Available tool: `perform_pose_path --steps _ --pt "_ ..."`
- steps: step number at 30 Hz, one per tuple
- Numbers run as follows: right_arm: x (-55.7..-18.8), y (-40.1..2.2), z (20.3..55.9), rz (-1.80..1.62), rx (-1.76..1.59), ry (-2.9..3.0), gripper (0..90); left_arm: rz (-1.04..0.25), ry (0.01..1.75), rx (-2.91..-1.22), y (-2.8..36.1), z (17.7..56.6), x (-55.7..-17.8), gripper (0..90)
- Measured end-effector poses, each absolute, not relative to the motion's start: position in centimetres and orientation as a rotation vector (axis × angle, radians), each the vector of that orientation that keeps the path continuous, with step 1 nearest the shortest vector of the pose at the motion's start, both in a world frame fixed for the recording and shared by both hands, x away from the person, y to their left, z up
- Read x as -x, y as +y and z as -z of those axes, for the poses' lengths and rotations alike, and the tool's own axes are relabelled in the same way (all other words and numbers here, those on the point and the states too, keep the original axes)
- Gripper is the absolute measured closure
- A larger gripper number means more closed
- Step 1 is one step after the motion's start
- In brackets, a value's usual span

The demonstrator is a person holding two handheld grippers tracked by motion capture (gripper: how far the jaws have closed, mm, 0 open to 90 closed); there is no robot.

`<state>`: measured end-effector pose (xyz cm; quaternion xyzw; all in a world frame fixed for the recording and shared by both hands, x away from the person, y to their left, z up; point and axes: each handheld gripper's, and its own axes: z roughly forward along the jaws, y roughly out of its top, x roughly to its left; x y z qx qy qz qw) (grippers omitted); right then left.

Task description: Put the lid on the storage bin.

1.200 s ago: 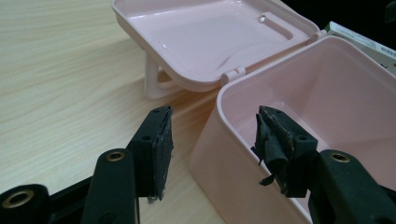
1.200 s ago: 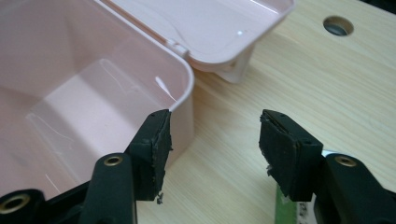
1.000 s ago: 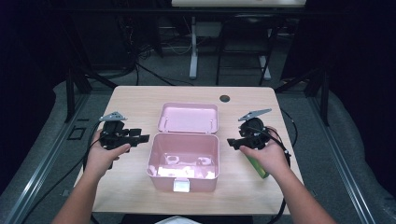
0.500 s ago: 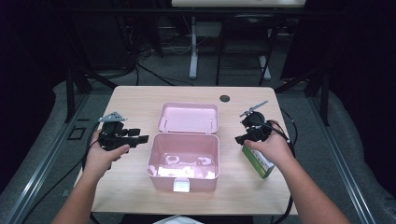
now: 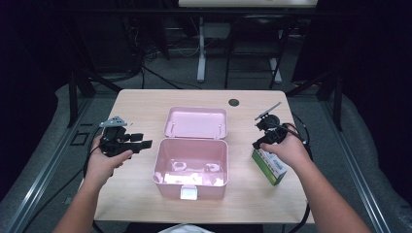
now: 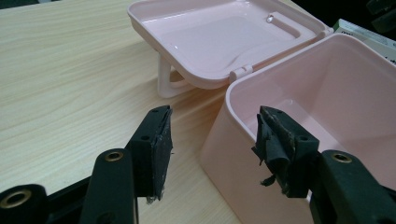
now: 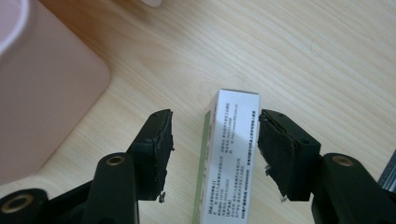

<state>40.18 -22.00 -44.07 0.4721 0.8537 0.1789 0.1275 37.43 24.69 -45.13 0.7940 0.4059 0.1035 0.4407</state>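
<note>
A pink plastic box stands open mid-table, its lid folded back behind it; small pale items lie on its floor. A white and green carton lies on the wood to the box's right. My right gripper is open and straddles the carton, one jaw on each side, not pressing it. My left gripper is open and empty, held beside the box's left wall; in the high view the left gripper hovers left of the box and the right gripper sits over the carton's far end.
The light wooden table has a dark round grommet near its far edge. Cables trail off both sides. A dark floor with stands and wires lies beyond the table. Bare wood lies to the left of the box and behind the lid.
My right gripper has tipped downward and moved over the carton's far end, so its jaws now straddle it. The left gripper has barely moved.
</note>
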Motion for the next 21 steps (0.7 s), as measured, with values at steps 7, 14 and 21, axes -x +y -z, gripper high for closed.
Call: perform_pose_path --steps 7,14,21 --pt "-40.5 -22.8 44.6 -0.459 -1.416 2.483 47.1 -0.249 1.02 -1.97 24.8 45.2 -37.4 46.0" --pt "-40.3 -23.5 45.2 -0.392 -1.464 2.52 50.5 -0.248 1.018 -1.972 24.8 45.3 -37.4 46.8" --pt "-40.2 -23.7 45.8 -0.349 -1.48 2.54 53.2 -0.25 1.027 -1.973 24.9 45.4 -37.5 46.8"
